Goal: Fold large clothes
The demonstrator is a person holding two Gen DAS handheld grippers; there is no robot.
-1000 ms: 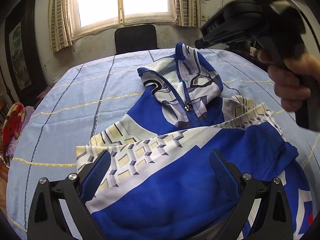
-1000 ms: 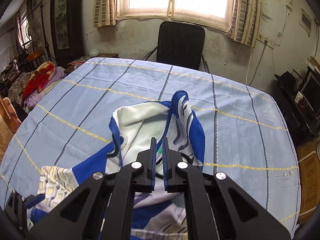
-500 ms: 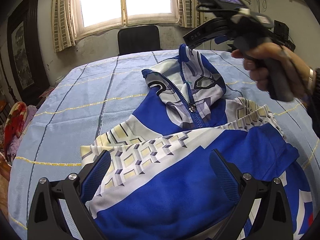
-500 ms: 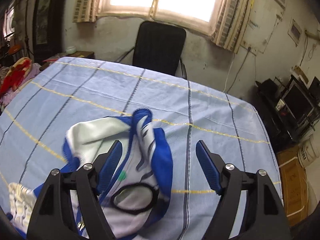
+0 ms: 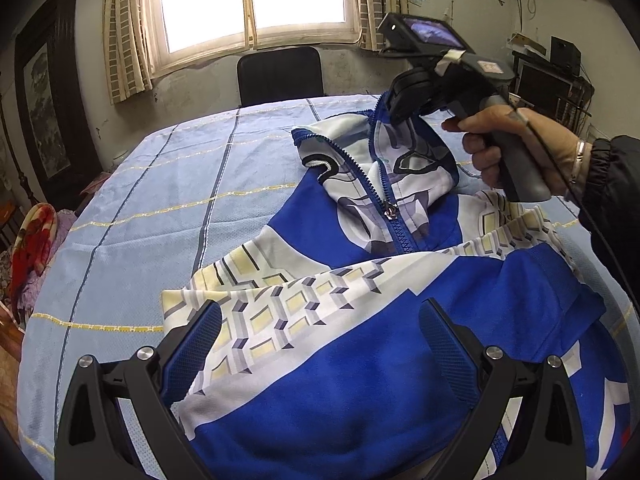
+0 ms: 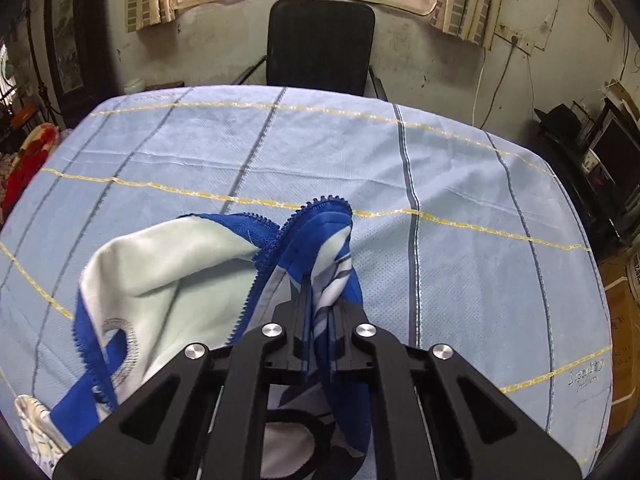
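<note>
So your right gripper [image 6: 320,312] just snapped its jaws together on the hood of the blue and white zip-up hooded jacket with the yellow block pattern [image 5: 360,280]: half a second back they were spread wide over that same hood, now they're pinching a fold of its blue and white fabric near the zipper edge. From the left wrist view that grab sits at about 1 o'clock, top of the garment. The jacket itself lies spread on the light blue cloth-covered table with yellow and dark stripes [image 6: 460,184], hood toward the black chair [image 6: 320,40]. Your left gripper [image 5: 320,344] hasn't budged, jaws wide apart over the lower body, pinching nothing. My guess is the hood gets folded down onto the chest next, so watch that loose zipper side doesn't flop out
</note>
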